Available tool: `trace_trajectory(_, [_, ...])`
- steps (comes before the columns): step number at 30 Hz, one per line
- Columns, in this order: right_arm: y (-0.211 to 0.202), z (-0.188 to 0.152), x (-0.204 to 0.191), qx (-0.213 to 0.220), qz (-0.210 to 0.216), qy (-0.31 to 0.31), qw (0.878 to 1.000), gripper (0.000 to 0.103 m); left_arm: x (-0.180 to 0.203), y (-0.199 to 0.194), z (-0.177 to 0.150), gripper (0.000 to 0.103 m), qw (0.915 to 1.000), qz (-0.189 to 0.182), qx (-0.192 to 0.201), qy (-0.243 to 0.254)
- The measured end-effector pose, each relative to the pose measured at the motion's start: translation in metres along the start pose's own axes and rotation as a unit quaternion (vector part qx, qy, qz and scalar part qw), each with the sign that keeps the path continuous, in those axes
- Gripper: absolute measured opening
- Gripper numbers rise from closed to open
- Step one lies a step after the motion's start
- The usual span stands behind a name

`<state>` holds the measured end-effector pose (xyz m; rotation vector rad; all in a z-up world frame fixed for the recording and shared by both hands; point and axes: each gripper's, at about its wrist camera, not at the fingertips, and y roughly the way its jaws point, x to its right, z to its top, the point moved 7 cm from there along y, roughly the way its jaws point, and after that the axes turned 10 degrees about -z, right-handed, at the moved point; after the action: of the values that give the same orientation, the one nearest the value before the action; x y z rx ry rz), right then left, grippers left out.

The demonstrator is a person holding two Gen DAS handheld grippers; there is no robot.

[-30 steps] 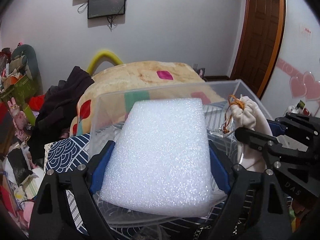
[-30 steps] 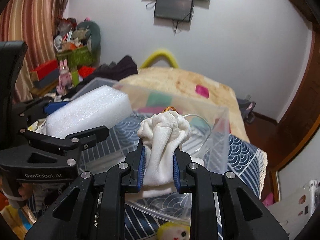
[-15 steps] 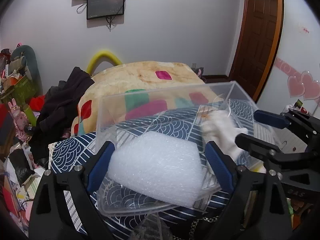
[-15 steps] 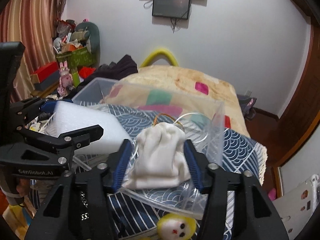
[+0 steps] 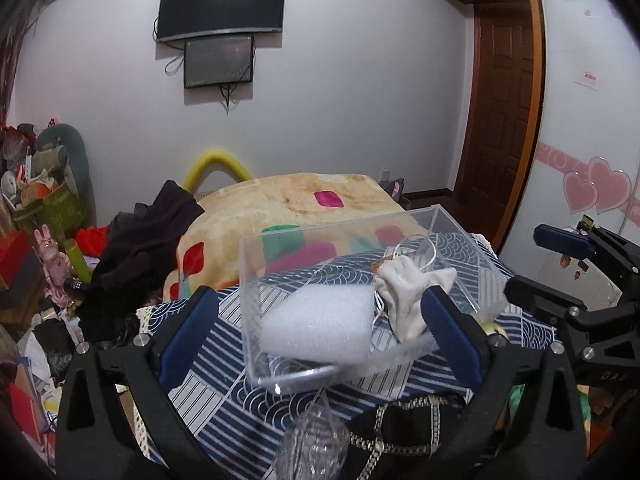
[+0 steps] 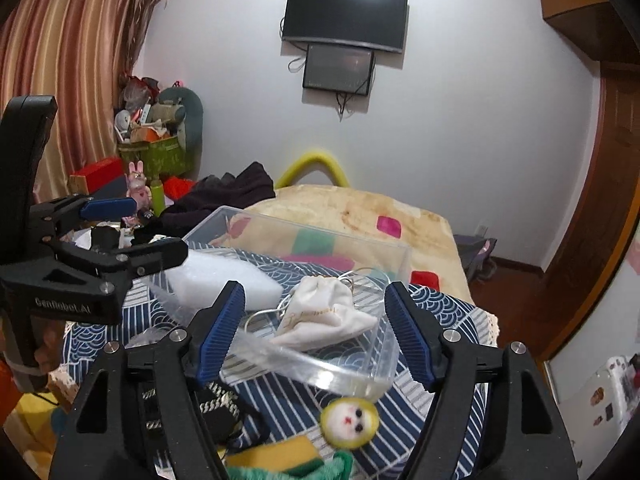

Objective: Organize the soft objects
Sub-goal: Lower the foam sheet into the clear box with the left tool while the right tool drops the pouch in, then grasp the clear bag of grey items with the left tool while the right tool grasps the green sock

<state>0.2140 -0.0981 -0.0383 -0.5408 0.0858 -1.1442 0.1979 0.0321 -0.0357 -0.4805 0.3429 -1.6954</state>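
A clear plastic box [image 5: 400, 224] [image 6: 256, 218] stands on a blue patterned cloth. Inside lie a white foam block [image 5: 316, 326] [image 6: 224, 280] on the left and a white drawstring pouch [image 5: 408, 292] [image 6: 324, 316] on the right. My left gripper [image 5: 320, 328] is open and empty, drawn back in front of the box, with the foam block between its fingers' line of sight. My right gripper [image 6: 316, 332] is open and empty, just short of the pouch.
A small yellow doll head [image 6: 350, 426] lies on the cloth before the box. A black strap with a chain [image 5: 400, 436] and crinkled clear plastic [image 5: 312, 444] lie near the front edge. A bed with a patterned blanket [image 5: 304, 200] is behind. Clutter piles on the left [image 5: 40, 240].
Both grippers opened and let go: the foam block and the pouch dropped into the clear box. Both grippers then pulled back and opened wider.
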Motion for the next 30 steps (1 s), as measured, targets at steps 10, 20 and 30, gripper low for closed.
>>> trace_trajectory(10, [-0.01, -0.039, -0.005, -0.018, -0.002, 0.026, 1.0, 0.078, -0.009, -0.008, -0.058, 0.103, 0.9995, 0.009, -0.031, -0.007])
trace_trajectory(20, [-0.007, -0.091, -0.009, -0.079, 0.003, 0.057, 0.995, 0.078, -0.025, -0.003, -0.107, 0.101, 0.9981, 0.024, -0.053, -0.023])
trace_trajectory(30, [-0.014, -0.123, -0.003, -0.114, 0.003, 0.082, 0.99, 0.078, -0.034, 0.012, -0.133, 0.068, 0.9955, 0.003, -0.078, -0.054])
